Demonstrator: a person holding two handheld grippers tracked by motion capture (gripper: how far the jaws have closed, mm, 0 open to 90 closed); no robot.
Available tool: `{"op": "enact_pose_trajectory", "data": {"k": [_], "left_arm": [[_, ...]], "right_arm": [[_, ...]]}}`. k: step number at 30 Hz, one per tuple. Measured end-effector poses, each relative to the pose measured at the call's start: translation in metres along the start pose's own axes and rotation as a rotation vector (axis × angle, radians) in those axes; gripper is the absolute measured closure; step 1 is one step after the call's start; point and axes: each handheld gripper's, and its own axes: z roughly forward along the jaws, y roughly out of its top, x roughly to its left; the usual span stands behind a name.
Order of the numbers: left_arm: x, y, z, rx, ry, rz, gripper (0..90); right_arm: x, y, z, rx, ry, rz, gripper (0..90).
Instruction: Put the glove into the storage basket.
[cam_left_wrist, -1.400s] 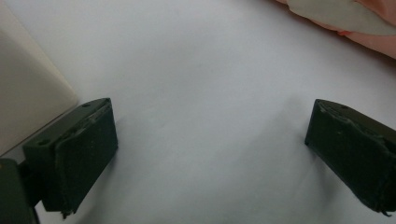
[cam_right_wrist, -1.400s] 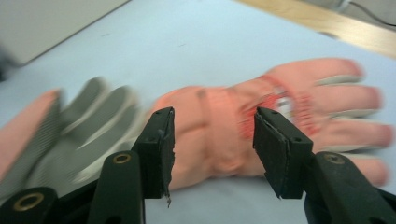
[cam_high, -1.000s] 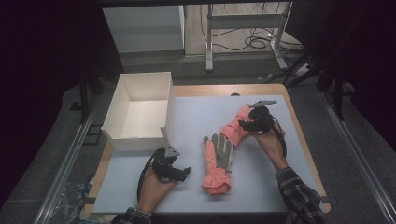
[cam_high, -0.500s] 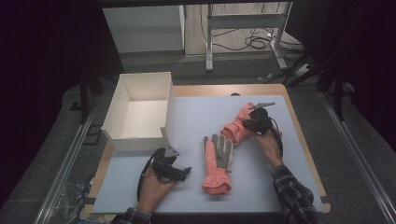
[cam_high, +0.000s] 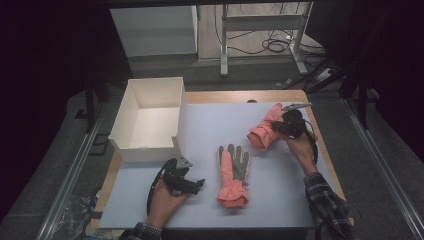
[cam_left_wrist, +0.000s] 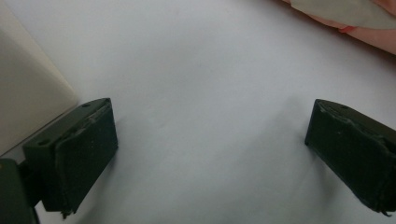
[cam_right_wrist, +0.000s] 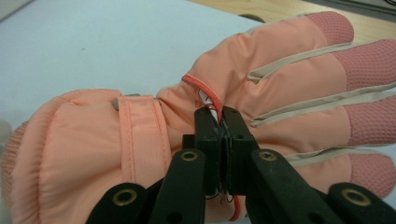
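Two pink winter gloves lie on the pale blue mat (cam_high: 280, 185). One glove (cam_high: 233, 175) rests flat mid-table, grey palm up, cuff toward me. The other glove (cam_high: 262, 131) (cam_right_wrist: 140, 140) sits at the right, and my right gripper (cam_high: 286, 124) (cam_right_wrist: 223, 125) is shut on a fold of its back by the red cord. My left gripper (cam_high: 199, 184) (cam_left_wrist: 210, 140) rests on the mat at the front left, its jaws wide open with only bare mat between them. The palm-up glove's edge (cam_left_wrist: 355, 14) lies beyond it, apart from the jaws.
An open white box (cam_high: 145, 149) (cam_left_wrist: 28, 93) stands at the left of the table, its near corner close to my left gripper. The wooden table edge (cam_high: 325, 150) runs along the right. Metal legs and cables (cam_high: 270, 45) lie on the floor behind.
My right gripper has shut on the right glove and shifted slightly to the right with it. The left hand and the middle glove have not moved.
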Motion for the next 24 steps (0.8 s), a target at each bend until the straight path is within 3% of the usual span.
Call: {"op": "enact_pose_trajectory", "data": {"k": [4, 7, 8, 11, 16, 17, 19, 20, 22, 23, 24], "left_arm": [[0.000, 0.000, 0.000, 0.000, 0.000, -0.001, 2.1], [0.000, 0.000, 0.000, 0.000, 0.000, 0.000, 2.1], [0.000, 0.000, 0.000, -0.003, 0.000, -0.002, 2.1], [0.000, 0.000, 0.000, 0.000, 0.001, 0.000, 2.1], [0.000, 0.000, 0.000, 0.000, 0.002, 0.002, 2.1], [0.000, 0.000, 0.000, 0.000, 0.002, 0.002, 2.1], [0.000, 0.000, 0.000, 0.000, 0.002, 0.002, 2.1], [0.000, 0.000, 0.000, 0.000, 0.002, 0.002, 2.1], [0.000, 0.000, 0.000, -0.002, 0.003, -0.001, 2.1], [0.000, 0.000, 0.000, -0.002, 0.003, -0.001, 2.1], [0.000, 0.000, 0.000, -0.002, 0.003, -0.001, 2.1]], "right_arm": [[-0.004, 0.001, -0.019, -0.015, 0.040, -0.029, 86.5], [-0.001, 0.001, -0.033, -0.017, 0.080, -0.060, 86.4], [0.004, 0.000, -0.041, -0.021, 0.108, -0.092, 86.3], [0.009, 0.000, -0.048, -0.019, 0.133, -0.120, 86.3], [0.031, -0.001, -0.069, -0.031, 0.241, -0.206, 86.3], [0.031, -0.001, -0.069, -0.031, 0.241, -0.206, 86.3], [0.044, 0.000, -0.078, -0.039, 0.310, -0.254, 86.2], [0.044, 0.000, -0.078, -0.039, 0.310, -0.254, 86.2], [0.060, 0.000, -0.084, -0.042, 0.375, -0.311, 86.2], [0.060, 0.000, -0.084, -0.042, 0.375, -0.311, 86.2], [0.071, -0.001, -0.087, -0.041, 0.421, -0.342, 86.2]]}}
